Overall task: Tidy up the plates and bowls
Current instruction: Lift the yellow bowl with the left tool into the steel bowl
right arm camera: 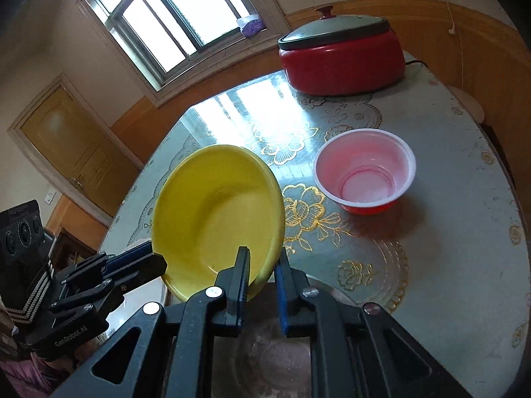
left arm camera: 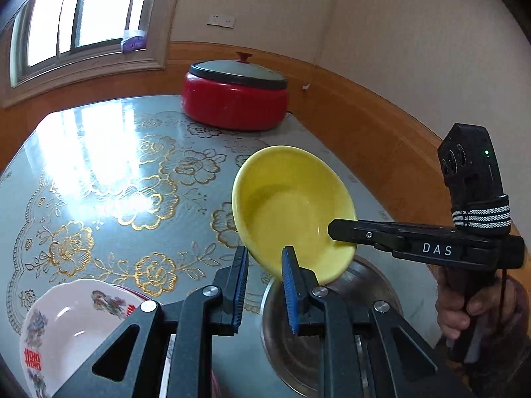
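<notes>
both grippers, left [left arm camera: 264, 258] and right [right arm camera: 262, 265], have fingers clamped on the yellow bowl [left arm camera: 292, 205], tilted above the desk [left arm camera: 99, 182]. the right one reads "das" [left arm camera: 437, 249], the left "genrobot.ai" [right arm camera: 70, 337].

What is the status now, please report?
Left tool and right tool both shut on round yellow bowl rim, bowl tilted above table. Steel plate below. Pink plastic bowl stands apart, not blocking.
</notes>
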`<state>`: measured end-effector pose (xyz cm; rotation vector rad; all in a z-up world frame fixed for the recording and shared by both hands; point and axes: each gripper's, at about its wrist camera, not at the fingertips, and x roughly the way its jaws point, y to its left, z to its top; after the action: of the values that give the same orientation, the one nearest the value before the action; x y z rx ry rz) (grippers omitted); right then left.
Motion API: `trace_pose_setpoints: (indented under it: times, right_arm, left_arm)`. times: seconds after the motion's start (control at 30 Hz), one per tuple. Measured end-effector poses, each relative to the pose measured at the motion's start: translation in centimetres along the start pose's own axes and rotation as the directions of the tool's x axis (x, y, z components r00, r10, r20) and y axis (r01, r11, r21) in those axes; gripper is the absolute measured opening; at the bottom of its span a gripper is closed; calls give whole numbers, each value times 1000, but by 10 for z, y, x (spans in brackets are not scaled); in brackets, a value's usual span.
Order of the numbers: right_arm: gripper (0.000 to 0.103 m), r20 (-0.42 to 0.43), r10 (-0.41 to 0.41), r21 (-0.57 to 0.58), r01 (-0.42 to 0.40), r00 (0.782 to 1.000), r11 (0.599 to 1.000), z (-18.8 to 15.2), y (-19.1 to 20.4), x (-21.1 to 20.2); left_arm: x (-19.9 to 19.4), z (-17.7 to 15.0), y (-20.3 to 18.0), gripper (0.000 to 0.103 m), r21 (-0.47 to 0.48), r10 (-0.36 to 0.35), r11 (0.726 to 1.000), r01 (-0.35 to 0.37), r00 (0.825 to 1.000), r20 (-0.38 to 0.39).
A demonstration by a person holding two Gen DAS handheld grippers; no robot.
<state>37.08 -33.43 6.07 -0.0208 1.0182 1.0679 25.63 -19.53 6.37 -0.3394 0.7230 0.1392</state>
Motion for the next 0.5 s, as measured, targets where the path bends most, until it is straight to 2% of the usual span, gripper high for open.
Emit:
trace_pose_setpoints:
  times: [0.23,0.5]
  right_arm:
    - [14,-64,-43,-14,42,997,999,-47,-9,-33]
    - [15,-130,-59,21,62,990,998,-82,-18,-35]
  left_arm:
    - [0,-34,-28,21,57,-118,991,123,989,-89]
    - [9,-53,-33,20,46,-148,986,159,971,-187]
